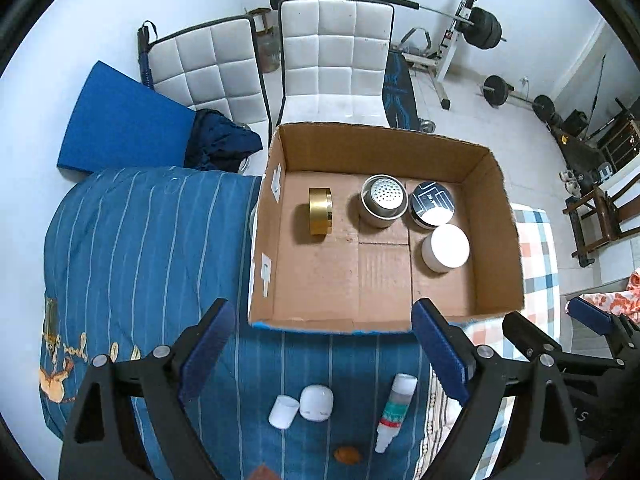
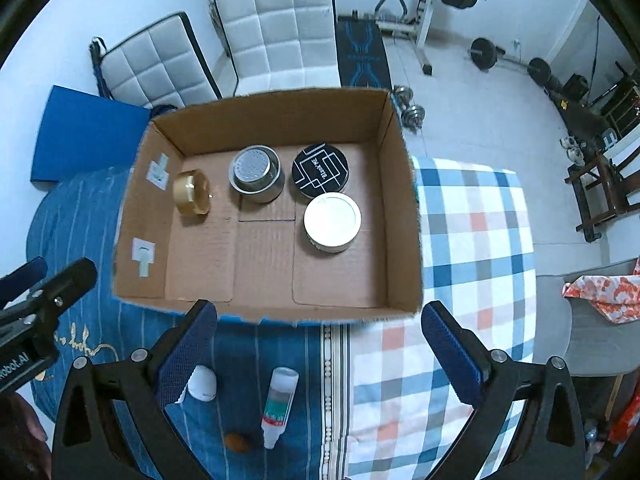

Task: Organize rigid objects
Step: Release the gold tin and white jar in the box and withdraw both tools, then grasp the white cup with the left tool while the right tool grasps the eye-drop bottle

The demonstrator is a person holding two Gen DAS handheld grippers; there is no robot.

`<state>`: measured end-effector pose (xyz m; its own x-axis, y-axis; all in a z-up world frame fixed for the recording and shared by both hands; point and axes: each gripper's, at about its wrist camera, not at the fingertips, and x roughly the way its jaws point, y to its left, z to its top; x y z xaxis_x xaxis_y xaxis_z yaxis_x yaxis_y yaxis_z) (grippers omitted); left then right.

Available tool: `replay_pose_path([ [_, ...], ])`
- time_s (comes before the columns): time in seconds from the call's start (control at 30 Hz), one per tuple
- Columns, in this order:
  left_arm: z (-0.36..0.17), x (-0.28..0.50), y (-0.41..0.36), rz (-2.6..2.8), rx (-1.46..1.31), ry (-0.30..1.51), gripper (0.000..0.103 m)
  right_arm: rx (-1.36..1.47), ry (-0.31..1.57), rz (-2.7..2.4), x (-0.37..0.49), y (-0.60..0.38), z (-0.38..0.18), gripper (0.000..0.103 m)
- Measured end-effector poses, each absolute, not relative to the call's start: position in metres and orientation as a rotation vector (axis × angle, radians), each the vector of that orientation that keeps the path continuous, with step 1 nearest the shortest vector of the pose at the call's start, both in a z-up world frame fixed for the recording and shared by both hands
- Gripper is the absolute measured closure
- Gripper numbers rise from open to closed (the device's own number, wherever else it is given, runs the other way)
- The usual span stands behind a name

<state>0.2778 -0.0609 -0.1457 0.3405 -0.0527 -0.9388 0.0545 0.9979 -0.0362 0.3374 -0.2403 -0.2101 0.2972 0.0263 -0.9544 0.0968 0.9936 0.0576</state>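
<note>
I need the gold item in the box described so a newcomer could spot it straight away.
Find the open cardboard box on the bed. Four round containers sit inside toward its far wall; the gold tin is the leftmost, beside the steel shaker and apart from the black tin and white jar. It alone is gold and tipped on its edge, while the others stand upright.

Two white quilted chairs (image 1: 332, 52) are set against a white wall; a loaded barbell rack (image 1: 460, 36) is seen on pale floor tiles (image 2: 480, 120).
</note>
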Motion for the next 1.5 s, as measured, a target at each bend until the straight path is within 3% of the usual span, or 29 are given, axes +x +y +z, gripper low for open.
replay_pose_path([
  [0.43,-0.115,0.230,-0.053,-0.049,-0.016,1.160,0.012,0.123,1.185,-0.006,0.285,-0.238,-0.176,0.000],
  [0.6,-0.171,0.210,-0.030,0.046,0.006,1.265,0.012,0.170,1.343,0.009,0.271,-0.232,-0.241,0.000],
  [0.77,-0.264,0.193,-0.004,0.100,-0.002,1.470,0.012,0.257,1.578,0.027,0.254,-0.215,-0.349,0.001],
  [0.93,-0.326,0.186,0.004,0.093,0.000,1.576,0.012,0.306,1.706,0.028,0.248,-0.196,-0.418,0.019],
  [1.03,-0.347,0.184,-0.001,0.065,0.050,1.592,0.013,0.289,1.733,0.034,0.245,-0.185,-0.438,0.041],
  [1.1,-0.353,0.184,-0.003,0.047,0.057,1.597,0.023,0.248,1.751,0.034,0.243,-0.181,-0.443,0.066],
  [1.2,-0.364,0.186,0.001,0.027,0.020,1.623,0.042,0.157,1.746,0.040,0.240,-0.177,-0.442,0.067],
  [1.37,-0.380,0.193,-0.002,0.012,0.021,1.671,0.045,0.131,1.786,0.044,0.243,-0.176,-0.448,0.067],
  [1.5,-0.390,0.194,0.000,0.014,-0.010,1.685,0.054,0.113,1.808,0.040,0.248,-0.171,-0.451,0.067],
])
